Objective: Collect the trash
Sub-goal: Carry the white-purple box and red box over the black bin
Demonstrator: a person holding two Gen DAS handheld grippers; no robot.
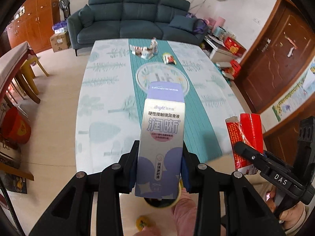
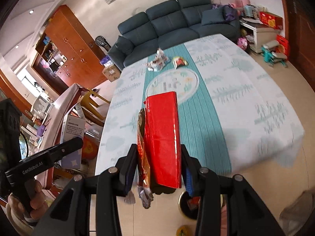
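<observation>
Left gripper point(image 1: 160, 166): pinching a tall lilac-and-white cardboard carton point(image 1: 161, 137), above the table's near edge.
Right gripper point(image 2: 158, 170): clamped on a glossy red rectangular box point(image 2: 162, 137) and torn foil wrapper point(image 2: 142, 157).
Table point(image 1: 102, 98): crumpled wrappers point(image 1: 146, 50) at the far end.
</observation>
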